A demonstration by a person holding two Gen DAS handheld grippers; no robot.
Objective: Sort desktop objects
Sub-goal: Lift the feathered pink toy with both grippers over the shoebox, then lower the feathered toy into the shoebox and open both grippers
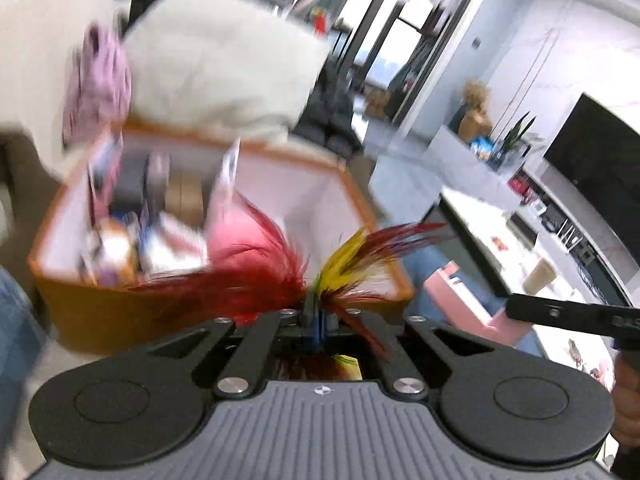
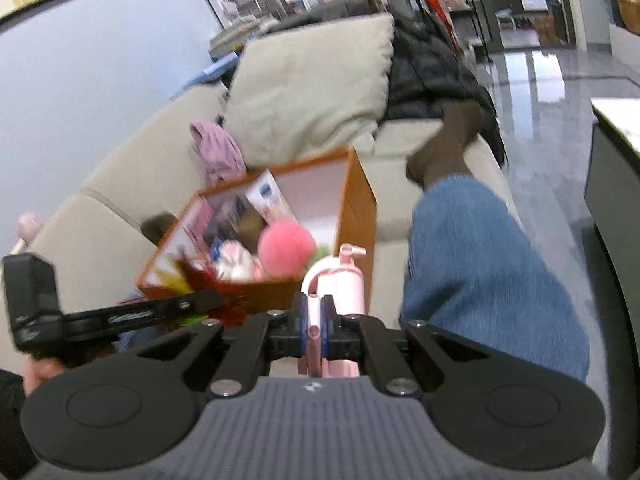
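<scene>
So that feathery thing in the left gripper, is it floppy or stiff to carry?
Probably floppy and very light: the feather toy fans out loosely on both sides of the left gripper, which is shut on its thin base. It likely flutters when moved, and seems unlikely to slip.

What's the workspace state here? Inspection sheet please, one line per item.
Surface: beige sofa; the orange box sits on its seat.
Job's things: feather toy in left tongs; pink pump bottle in right tongs by its handle.
Clutter: box holds a pink pompom, a white tube and blurred packets; pink cloth and cushion behind it.
Grippers: left tongs shut on the toy; right tongs shut on the bottle.
Cables: some under the TV, too blurred to trace.
Surroundings: person's jeans leg, black jacket, glossy floor.
</scene>
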